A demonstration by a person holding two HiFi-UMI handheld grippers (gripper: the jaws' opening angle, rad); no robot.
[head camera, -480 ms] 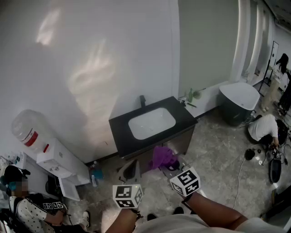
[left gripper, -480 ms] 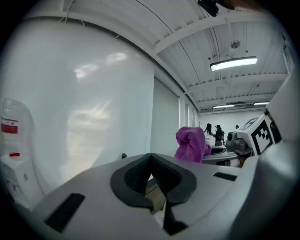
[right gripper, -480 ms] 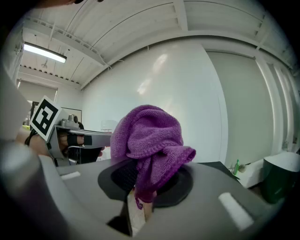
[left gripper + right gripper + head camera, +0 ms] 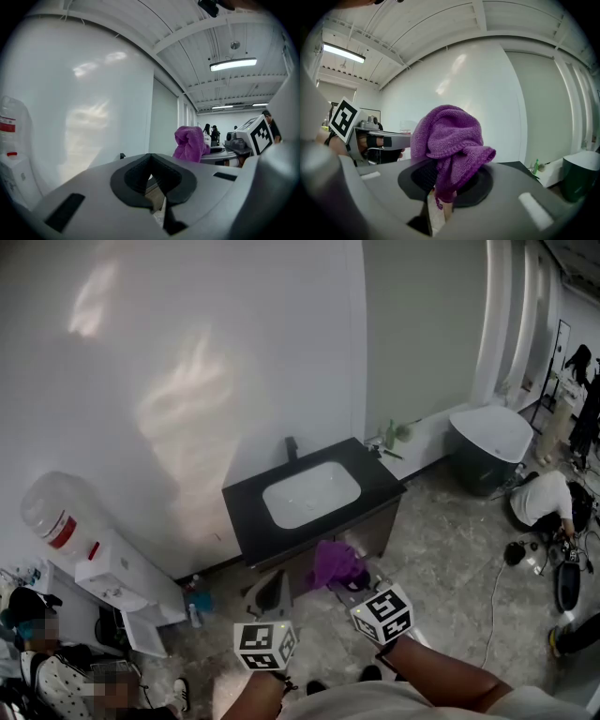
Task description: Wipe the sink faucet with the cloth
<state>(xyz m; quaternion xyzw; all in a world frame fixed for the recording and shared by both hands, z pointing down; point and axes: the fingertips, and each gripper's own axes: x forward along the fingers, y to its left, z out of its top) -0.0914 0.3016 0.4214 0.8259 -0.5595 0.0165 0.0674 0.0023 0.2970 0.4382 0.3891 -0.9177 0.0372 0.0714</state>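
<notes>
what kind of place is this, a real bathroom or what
Probably a mock bathroom set up in a large hall or lab, not a home. A black vanity with a white sink and a freestanding tub stand along bare partition walls, with a water dispenser nearby and a person crouched among cables on the floor.

Two grippers (image 4: 151, 163) (image 4: 443, 180), one cloth (image 4: 449, 136) (purple), one sink (image 4: 311, 493), one faucet (image 4: 292, 447).

Black counter (image 4: 246, 505) — white sink (image 4: 314, 493) inset, faucet (image 4: 292, 448) behind.

No text is legible; the water bottle's (image 4: 52, 512) red label (image 4: 59, 532) is too small to read.
</notes>
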